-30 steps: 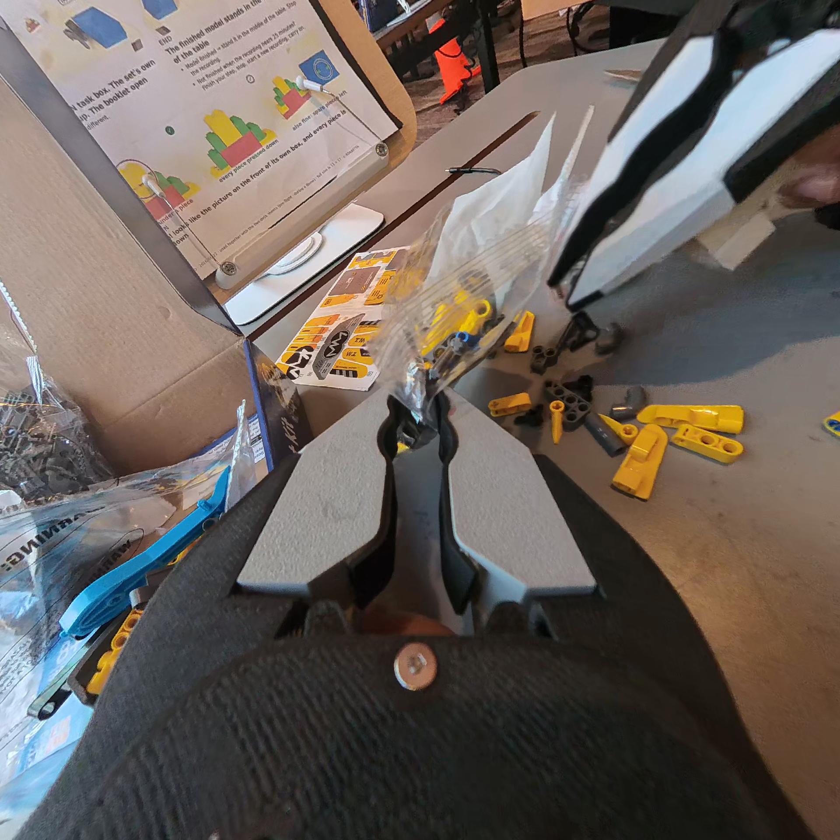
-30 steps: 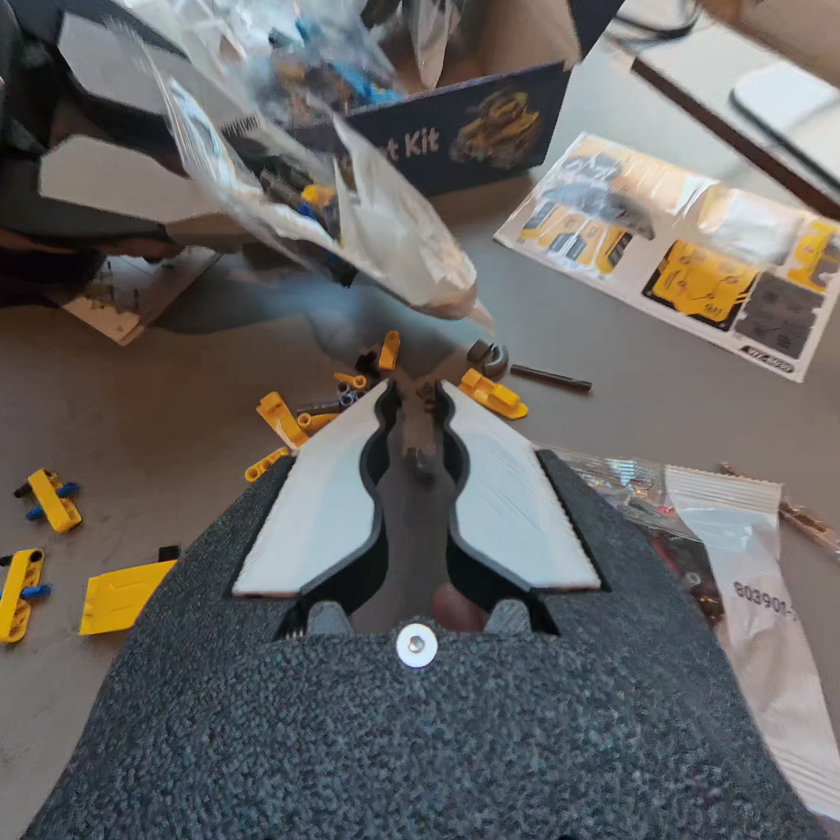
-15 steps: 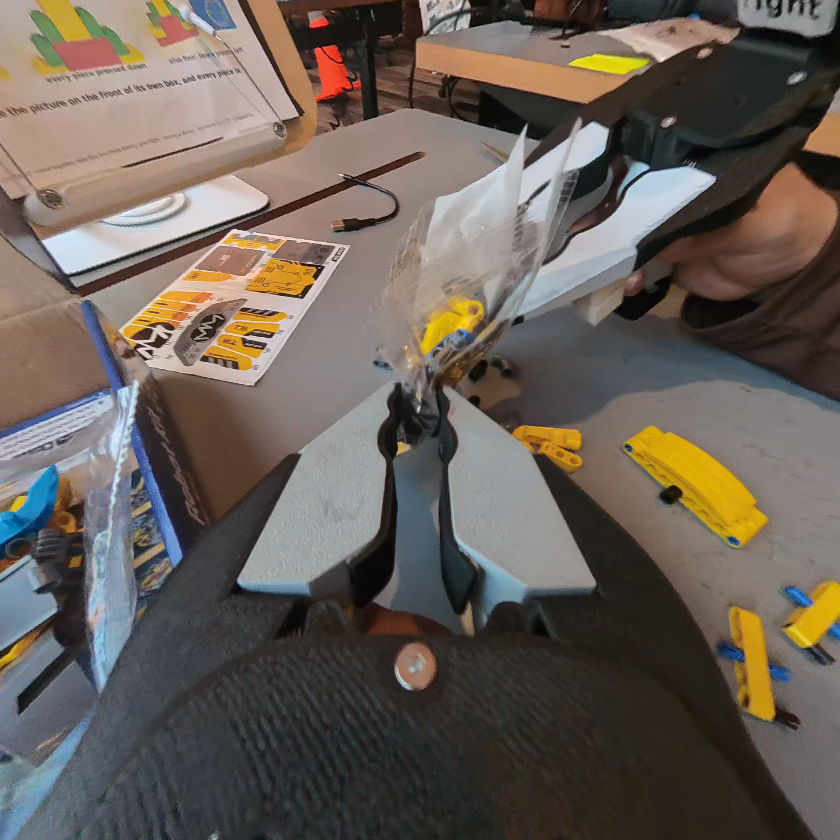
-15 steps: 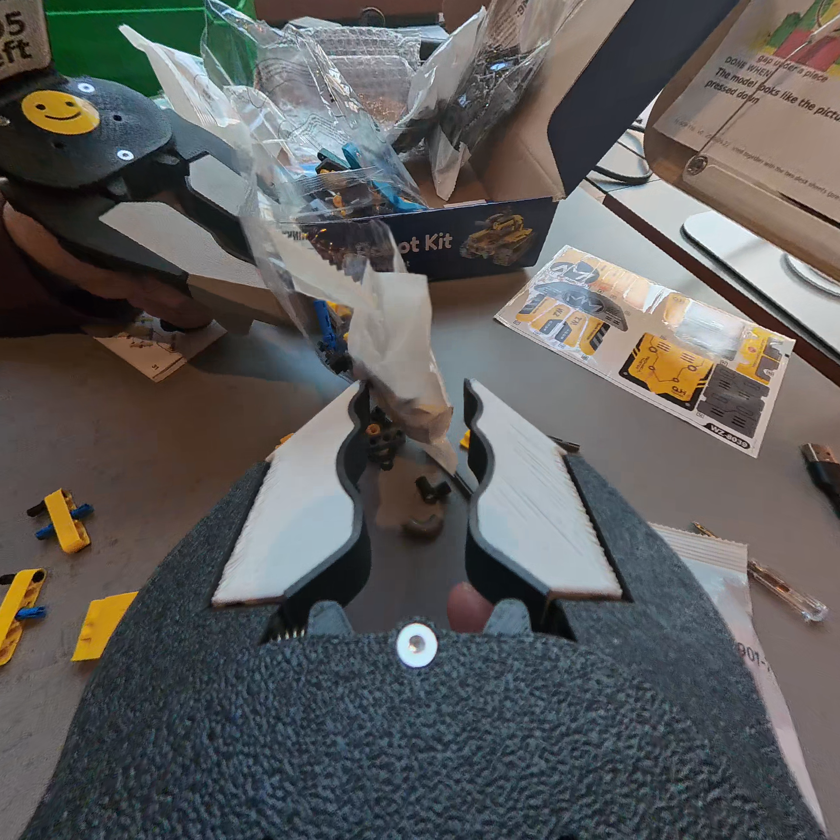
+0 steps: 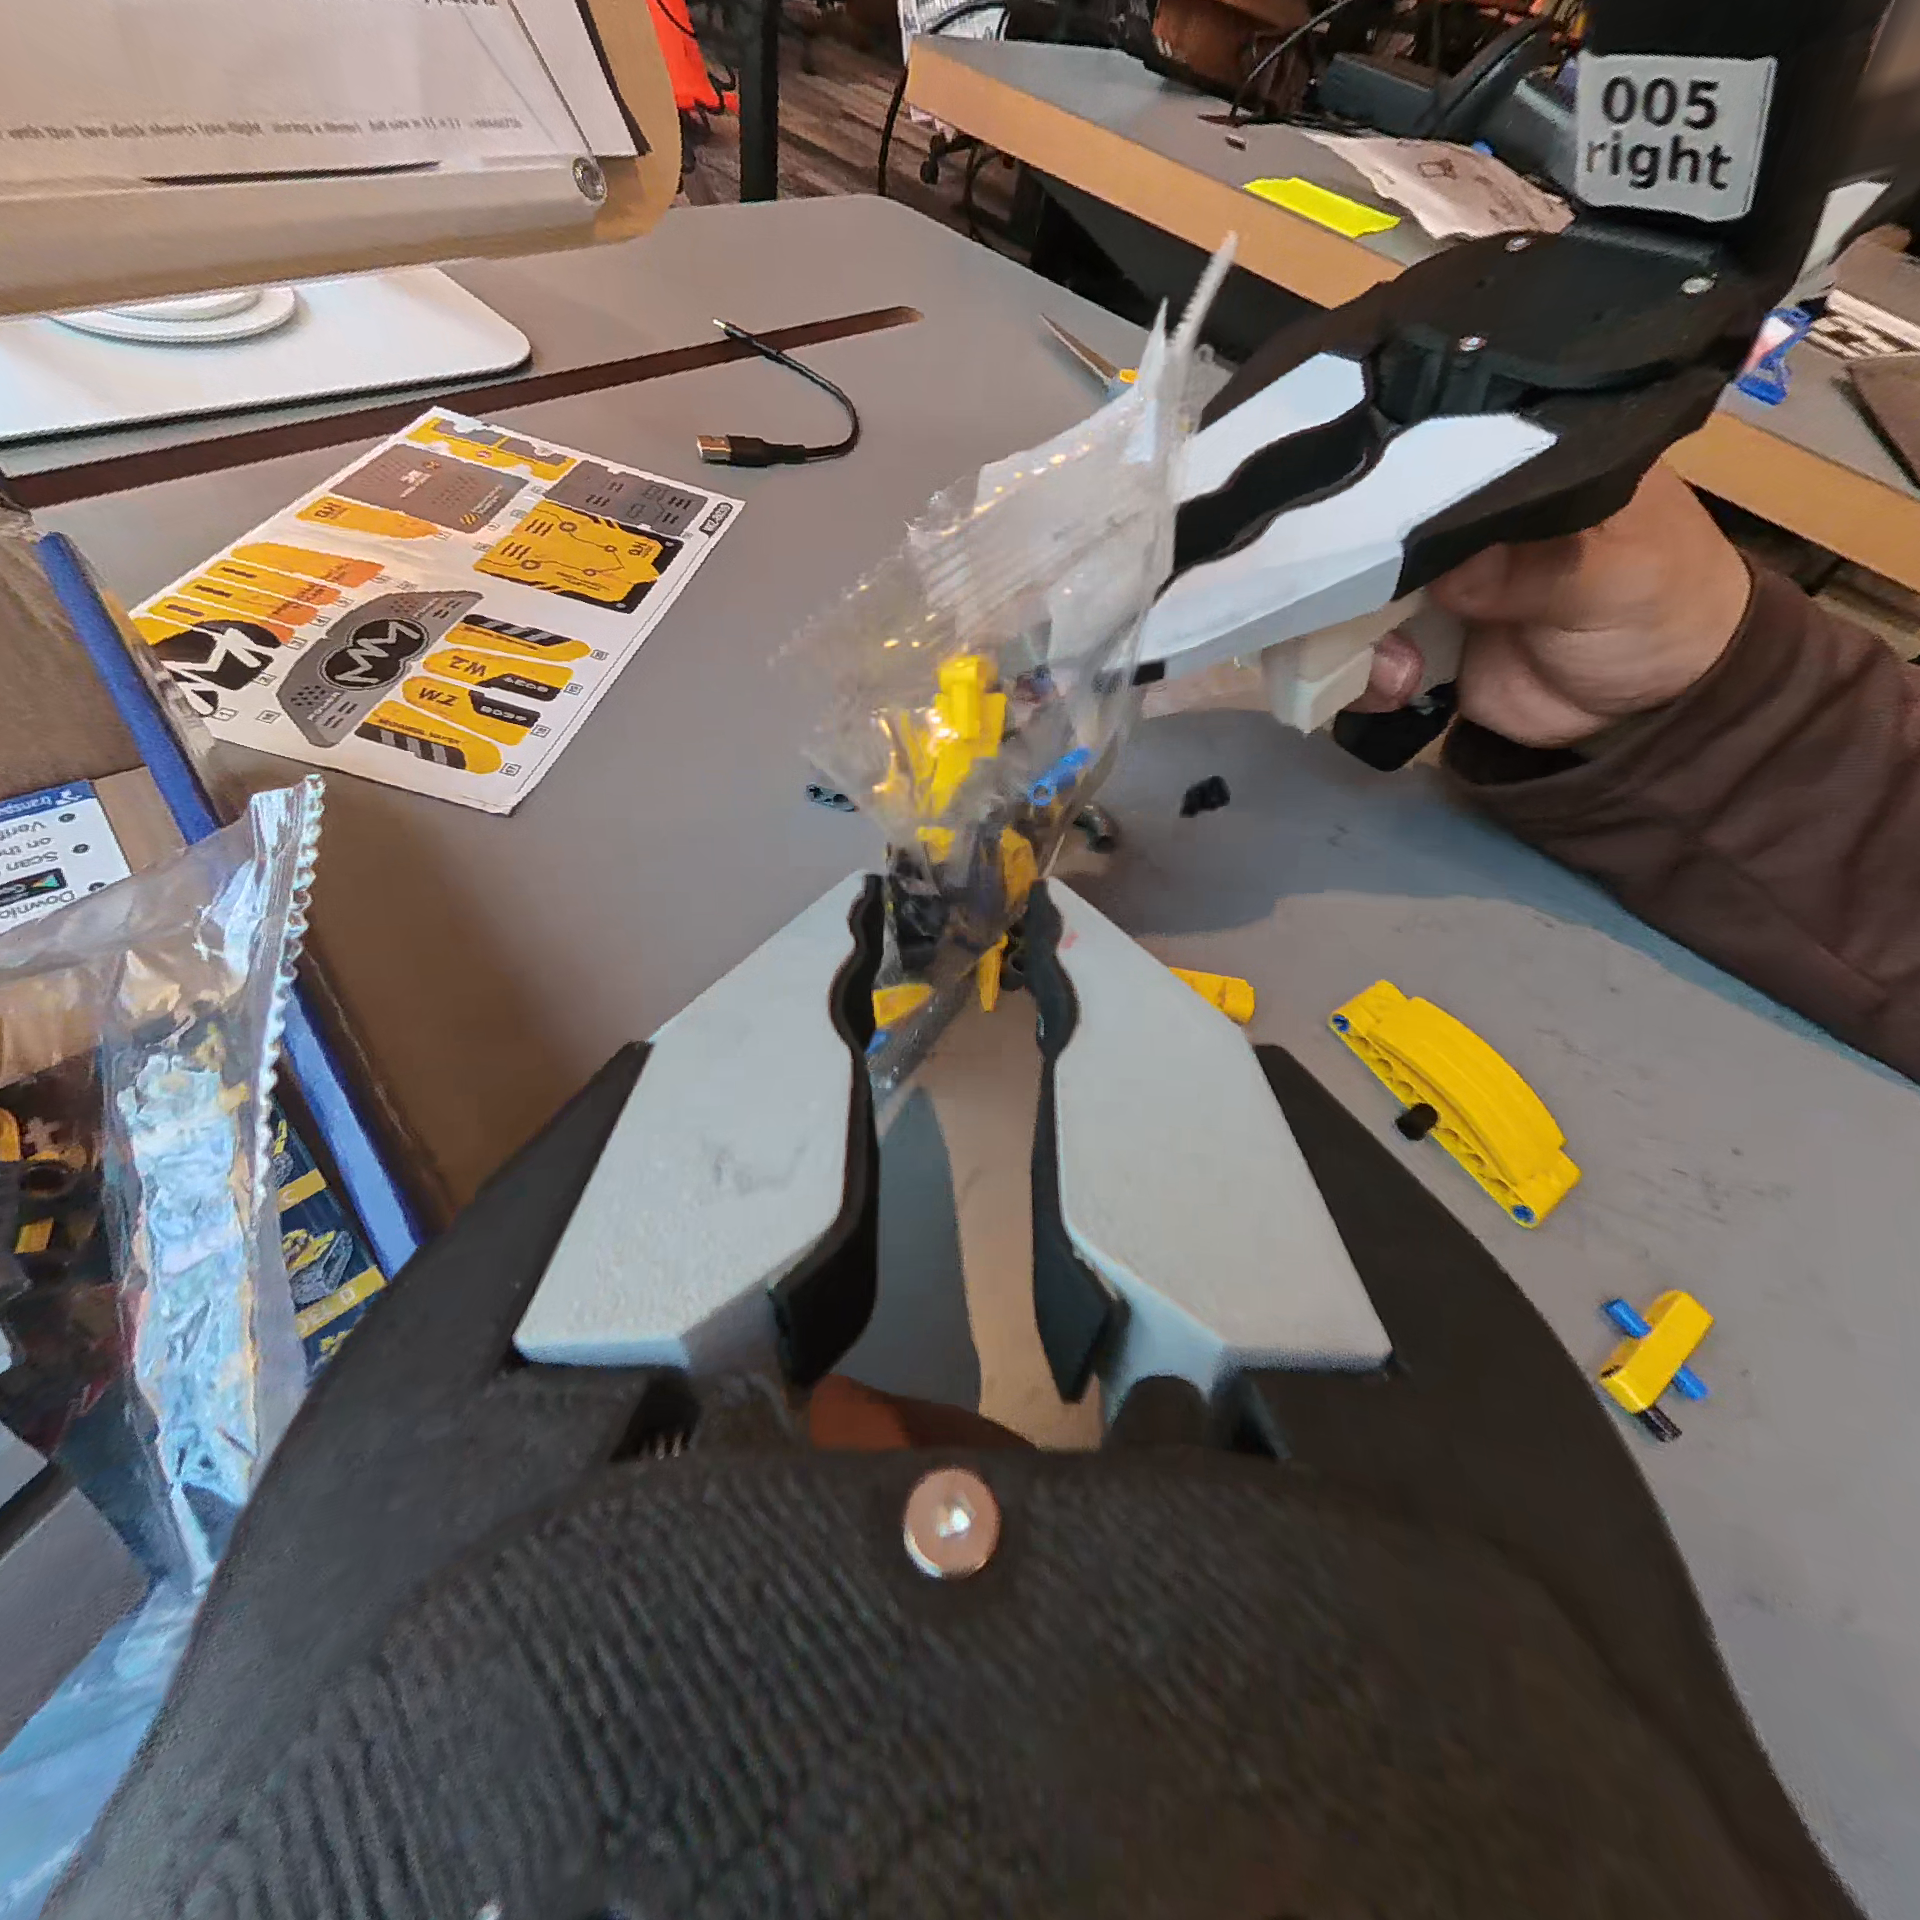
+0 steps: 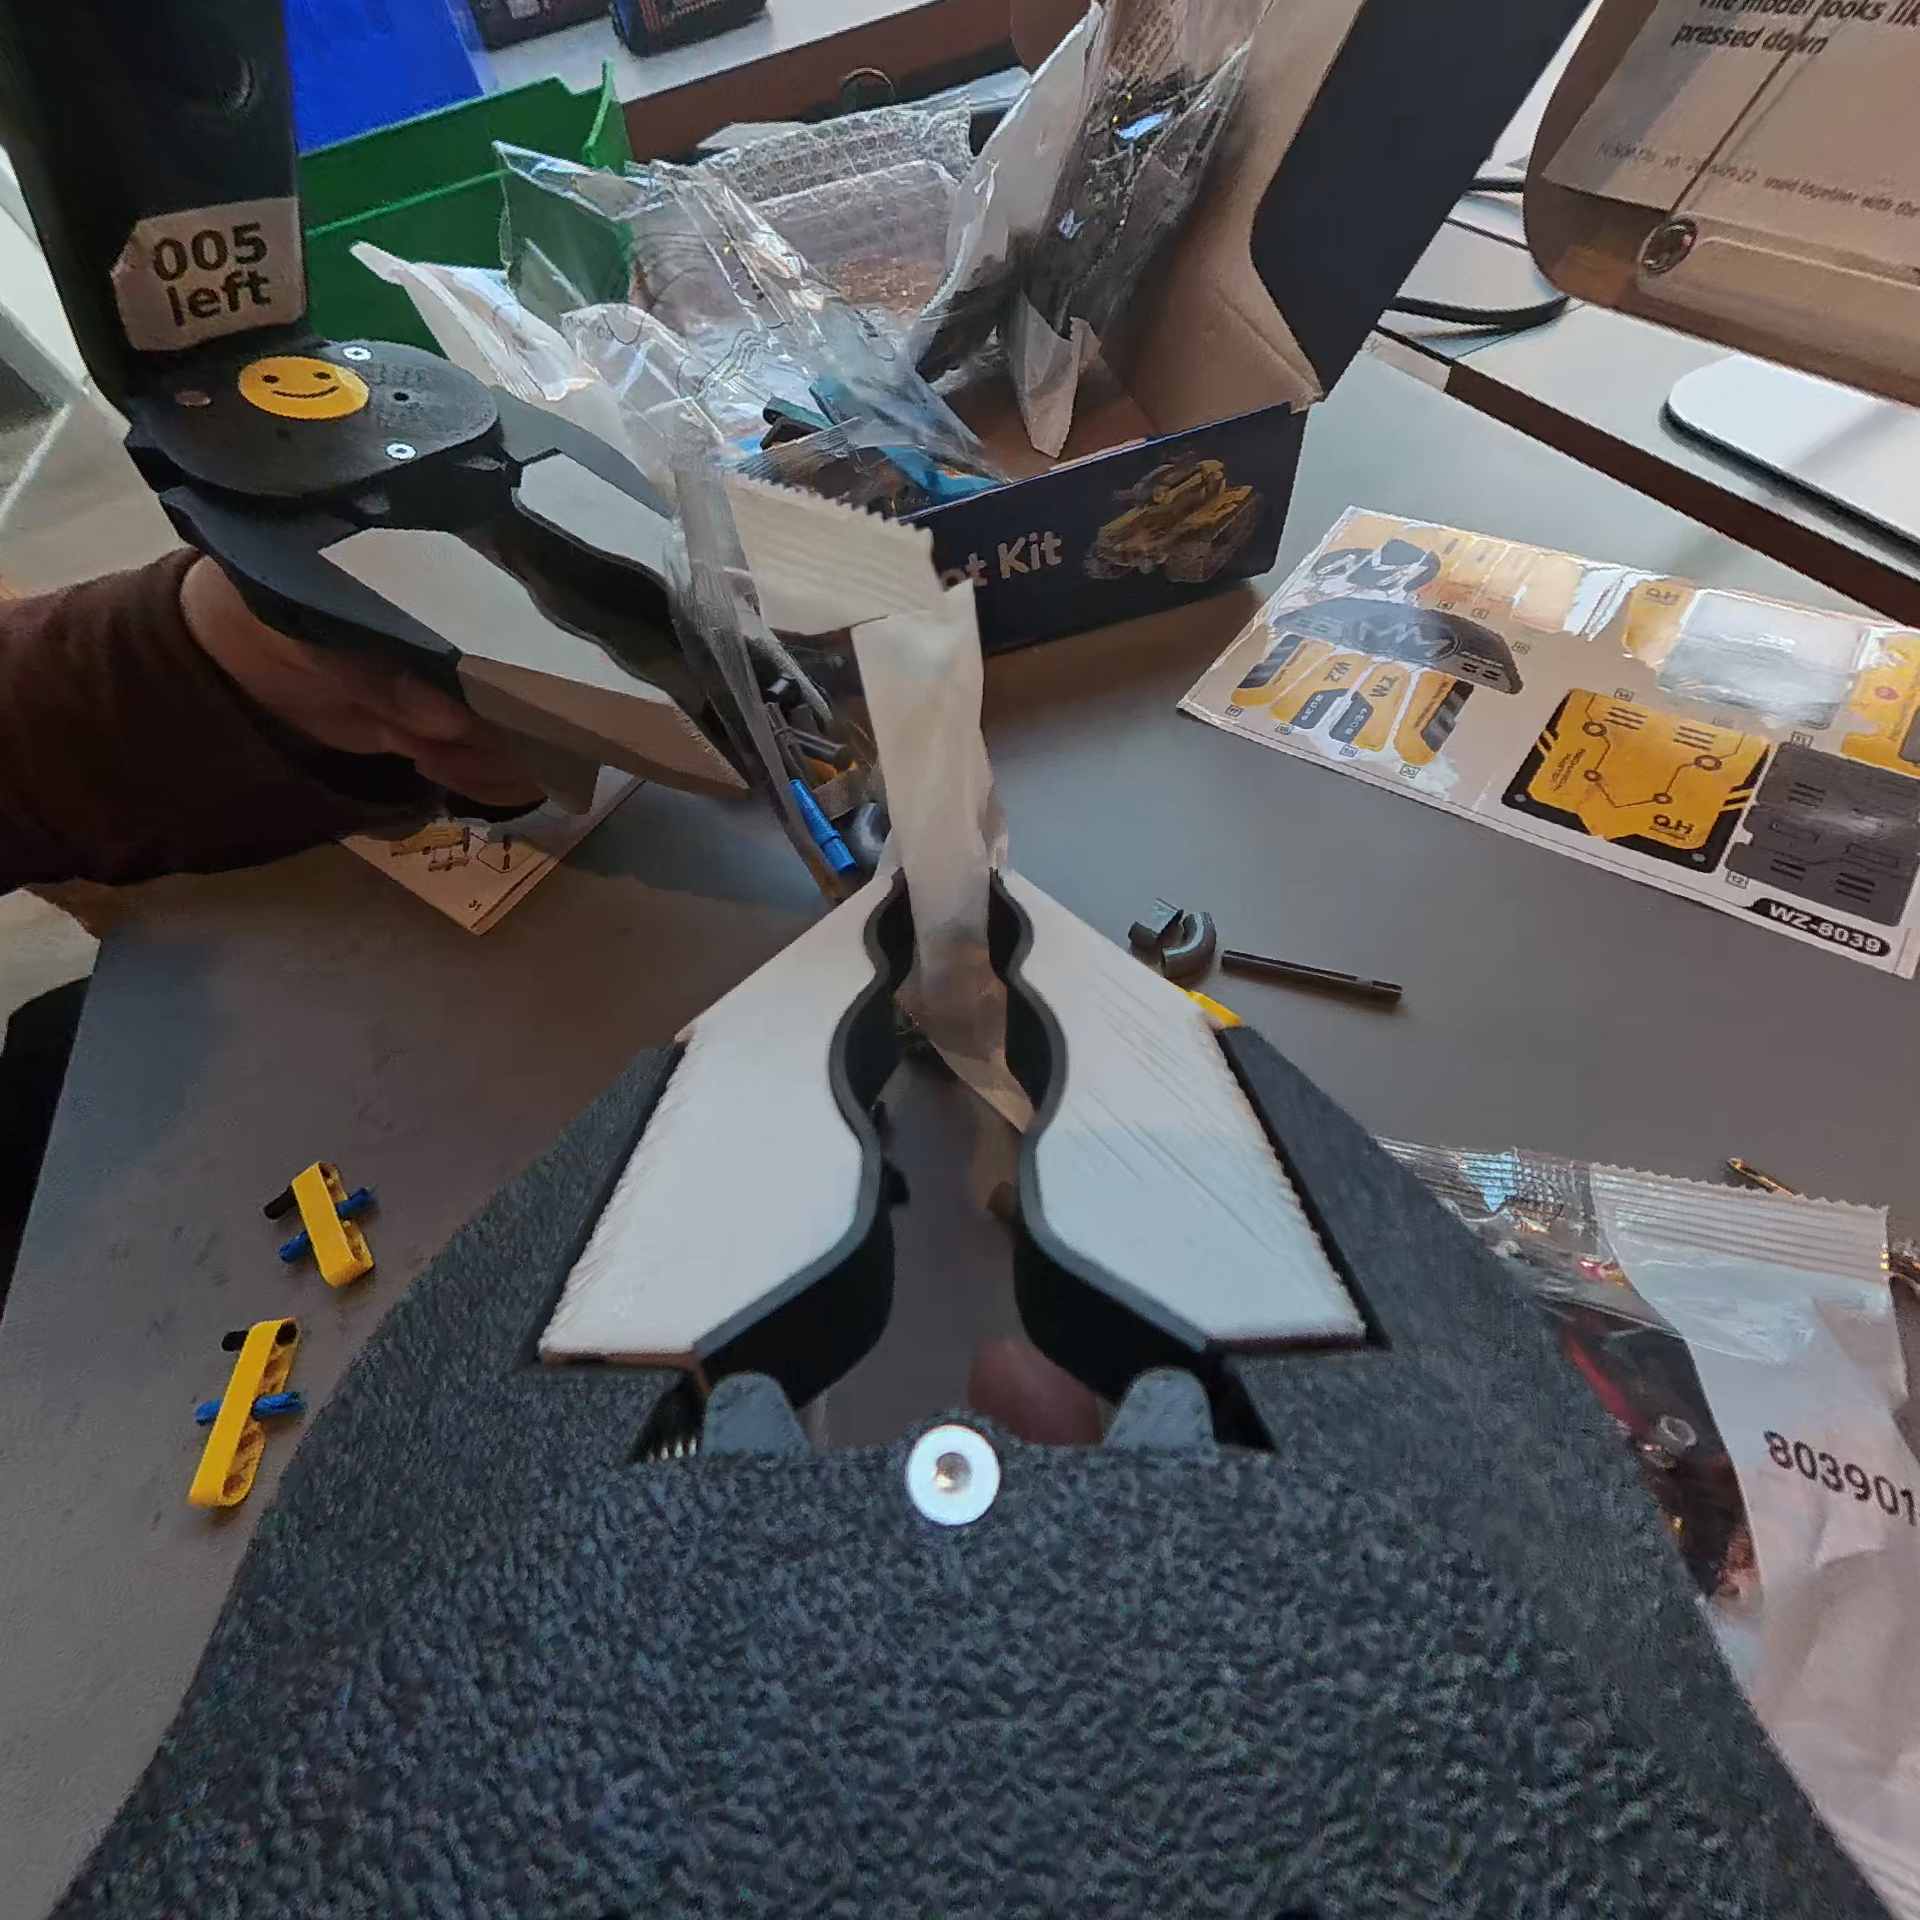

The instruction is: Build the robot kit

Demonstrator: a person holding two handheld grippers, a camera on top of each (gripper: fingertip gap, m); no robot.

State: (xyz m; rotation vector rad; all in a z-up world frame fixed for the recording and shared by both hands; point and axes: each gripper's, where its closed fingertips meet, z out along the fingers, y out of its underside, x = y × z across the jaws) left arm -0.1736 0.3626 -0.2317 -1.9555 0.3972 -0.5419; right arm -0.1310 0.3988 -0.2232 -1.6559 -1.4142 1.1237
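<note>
Left wrist view shows my left gripper [image 5: 951, 920] with jaws clenched on the lower end of the clear bag [image 5: 997, 665] of small parts, held above the table [image 5: 623, 852], its long axis rising to my right gripper [image 5: 1148, 623], clamped on the white top

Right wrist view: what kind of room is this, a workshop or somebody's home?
Probably a shared workroom: grey table strewn with a building kit box, a sticker sheet, and more desks behind.
</note>
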